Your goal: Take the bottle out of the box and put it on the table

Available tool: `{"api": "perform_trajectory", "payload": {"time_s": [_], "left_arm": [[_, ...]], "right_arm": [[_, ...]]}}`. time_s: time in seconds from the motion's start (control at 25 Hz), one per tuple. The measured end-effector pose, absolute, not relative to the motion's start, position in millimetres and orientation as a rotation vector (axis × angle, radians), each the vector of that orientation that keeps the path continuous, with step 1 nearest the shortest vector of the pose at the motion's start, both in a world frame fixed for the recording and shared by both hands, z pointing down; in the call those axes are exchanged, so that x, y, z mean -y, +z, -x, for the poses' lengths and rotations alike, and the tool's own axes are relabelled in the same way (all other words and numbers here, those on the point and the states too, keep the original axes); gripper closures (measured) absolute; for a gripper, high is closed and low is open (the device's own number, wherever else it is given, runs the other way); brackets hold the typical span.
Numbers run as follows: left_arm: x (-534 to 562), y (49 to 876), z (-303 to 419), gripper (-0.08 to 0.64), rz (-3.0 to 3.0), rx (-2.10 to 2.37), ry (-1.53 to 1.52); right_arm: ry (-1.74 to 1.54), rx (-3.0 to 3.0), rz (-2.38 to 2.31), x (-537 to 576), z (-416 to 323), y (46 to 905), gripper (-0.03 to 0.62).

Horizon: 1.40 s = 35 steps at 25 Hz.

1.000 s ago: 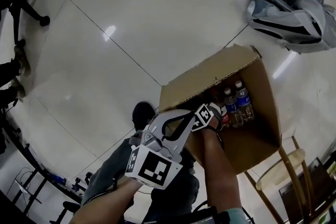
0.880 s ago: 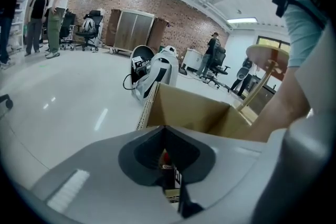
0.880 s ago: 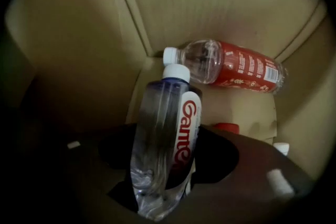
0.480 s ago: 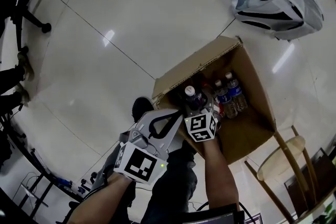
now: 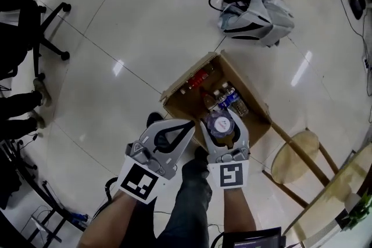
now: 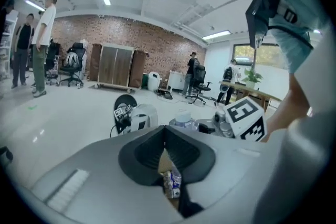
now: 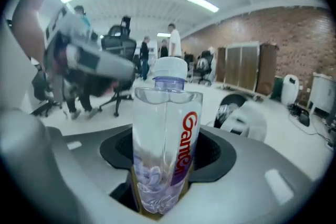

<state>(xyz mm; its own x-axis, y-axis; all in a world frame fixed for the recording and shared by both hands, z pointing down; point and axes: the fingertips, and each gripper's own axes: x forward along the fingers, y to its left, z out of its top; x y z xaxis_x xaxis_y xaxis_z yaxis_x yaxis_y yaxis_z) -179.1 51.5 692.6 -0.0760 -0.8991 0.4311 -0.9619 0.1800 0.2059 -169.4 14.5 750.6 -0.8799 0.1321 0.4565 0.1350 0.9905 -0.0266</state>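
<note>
A clear water bottle (image 7: pixel 167 113) with red lettering and a white cap stands upright between my right gripper's (image 7: pixel 164 165) jaws, which are shut on its lower body. In the head view that bottle (image 5: pixel 221 123) shows cap-up in the right gripper (image 5: pixel 221 125), held above the near edge of the open cardboard box (image 5: pixel 189 75) on the floor. Several more bottles (image 5: pixel 229 99) stay inside the box. My left gripper (image 5: pixel 190 124) hangs just left of the right one, shut with nothing in it. In its own view the left gripper (image 6: pixel 164 131) has its tips touching.
A round wooden stool (image 5: pixel 293 162) stands right of the box, and a wooden table edge (image 5: pixel 343 183) crosses the lower right corner. A grey bag (image 5: pixel 256 9) lies on the floor beyond the box. An office chair (image 5: pixel 49 14) is at the far left. The person's legs (image 5: pixel 192 206) are below.
The right gripper came up out of the box with the bottle in it. Both grippers rose, and the box now looks smaller and farther below.
</note>
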Motion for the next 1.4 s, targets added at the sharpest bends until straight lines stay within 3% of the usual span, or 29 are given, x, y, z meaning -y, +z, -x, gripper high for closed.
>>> {"api": "perform_trajectory", "payload": {"time_s": [0.44, 0.68, 1.08, 1.4], "left_arm": [[11.8, 426.6, 102.3, 0.549, -2.031, 2.082, -0.023], [37.5, 321.5, 48.1, 0.549, -2.308, 1.966, -0.074], [81.4, 238.8, -67.3, 0.549, -2.850, 1.402, -0.234], [114.3, 229.1, -182.8, 0.549, -3.006, 1.058, -0.218]], "right_arm": [[0.118, 2.863, 0.020, 39.1, 71.7, 440.8, 0.321], [0.085, 2.976, -0.182, 61.5, 16.8, 316.2, 0.319], [-0.029, 2.900, -0.822, 92.4, -89.7, 235.6, 0.316], [-0.072, 2.780, -1.263, 117.3, -215.0, 224.4, 0.314]]}}
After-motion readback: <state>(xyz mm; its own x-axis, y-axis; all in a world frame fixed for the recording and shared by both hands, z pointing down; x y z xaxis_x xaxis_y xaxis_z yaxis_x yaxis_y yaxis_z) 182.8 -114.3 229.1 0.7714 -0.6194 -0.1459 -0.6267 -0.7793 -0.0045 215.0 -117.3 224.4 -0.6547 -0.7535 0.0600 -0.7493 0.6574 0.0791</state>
